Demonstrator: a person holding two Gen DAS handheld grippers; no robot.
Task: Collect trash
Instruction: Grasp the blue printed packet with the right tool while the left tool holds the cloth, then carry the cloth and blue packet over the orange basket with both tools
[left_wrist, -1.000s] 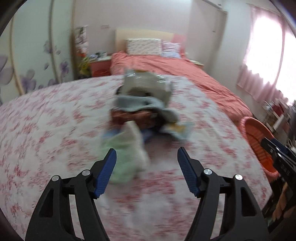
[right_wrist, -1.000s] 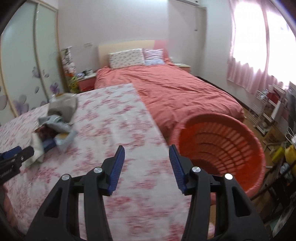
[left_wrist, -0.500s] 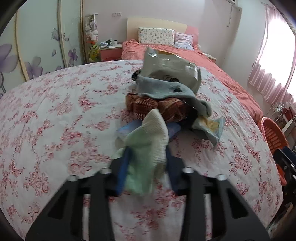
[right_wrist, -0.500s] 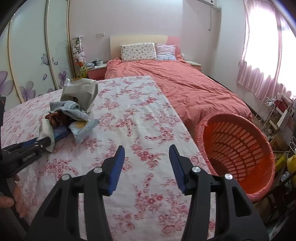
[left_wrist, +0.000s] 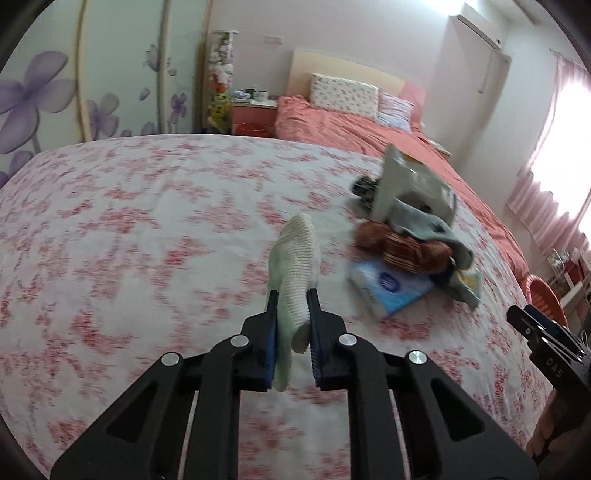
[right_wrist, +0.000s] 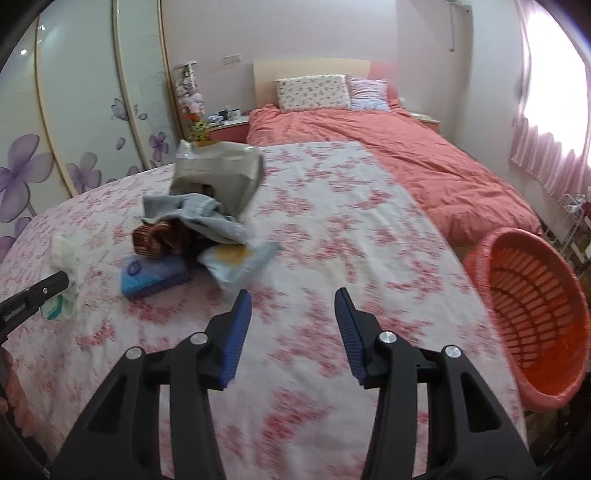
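Note:
My left gripper (left_wrist: 292, 300) is shut on a pale green knit cloth (left_wrist: 295, 254) and holds it off the floral bedspread (left_wrist: 147, 221), left of the trash pile. The pile holds a grey plastic bag (right_wrist: 221, 173), a grey cloth (right_wrist: 199, 212), a brown striped bundle (right_wrist: 162, 236), a blue tissue pack (right_wrist: 151, 277) and a pale wrapper (right_wrist: 236, 258). My right gripper (right_wrist: 293, 295) hovers over the bedspread just right of the pile. Its jaws are closing a little, with nothing between them. In the right wrist view the left gripper (right_wrist: 61, 284) shows at the left edge with the cloth (right_wrist: 64, 254).
An orange slatted basket (right_wrist: 532, 317) stands on the floor off the bed's right edge. A second bed with a coral cover (right_wrist: 406, 158) and pillows lies beyond. Wardrobe doors with purple flowers (right_wrist: 74, 129) line the left. A nightstand (left_wrist: 255, 114) stands at the back.
The left gripper's jaws closed on the pale green cloth and carried it left, away from the pile. The right gripper swung left toward the pile, and the basket slid to the right edge.

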